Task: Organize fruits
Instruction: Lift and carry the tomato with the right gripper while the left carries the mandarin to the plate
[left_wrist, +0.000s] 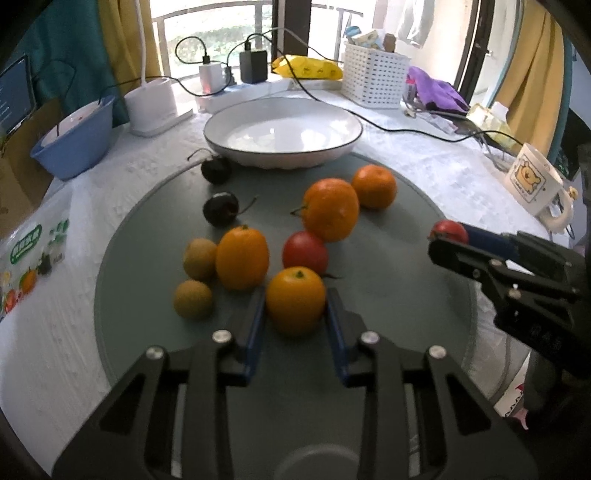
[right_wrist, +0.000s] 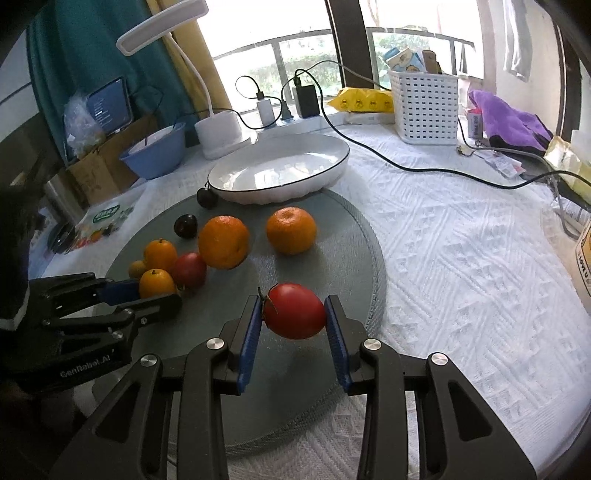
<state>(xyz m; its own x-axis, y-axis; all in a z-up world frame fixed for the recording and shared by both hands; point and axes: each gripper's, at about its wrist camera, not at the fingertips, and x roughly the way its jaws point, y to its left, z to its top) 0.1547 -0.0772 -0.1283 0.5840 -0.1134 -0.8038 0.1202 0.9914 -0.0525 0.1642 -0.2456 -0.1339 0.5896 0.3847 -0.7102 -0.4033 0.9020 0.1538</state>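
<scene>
A small orange fruit (left_wrist: 295, 306) rests on the round grey mat (left_wrist: 388, 280), and my left gripper (left_wrist: 295, 292) is shut on it, blue pads against both sides. My right gripper (right_wrist: 293, 300) is shut on a red tomato (right_wrist: 295, 315), held just above the mat (right_wrist: 343, 258). In the left wrist view that gripper (left_wrist: 448, 236) sits at the right. Loose on the mat lie two oranges (left_wrist: 330, 208) (left_wrist: 373, 186), another tomato (left_wrist: 304, 253), another small orange fruit (left_wrist: 242, 257), two brownish fruits (left_wrist: 199, 258) and two dark fruits (left_wrist: 220, 208). An empty white plate (left_wrist: 280, 133) stands behind them.
A blue bowl (left_wrist: 74, 140) and a white lamp base (left_wrist: 151, 105) stand at the back left. A white basket (left_wrist: 373, 75) is at the back right, a black cable (right_wrist: 406, 168) crosses the cloth, and a mug (left_wrist: 535, 184) stands at the right. A printed packet (left_wrist: 33, 258) lies at the left.
</scene>
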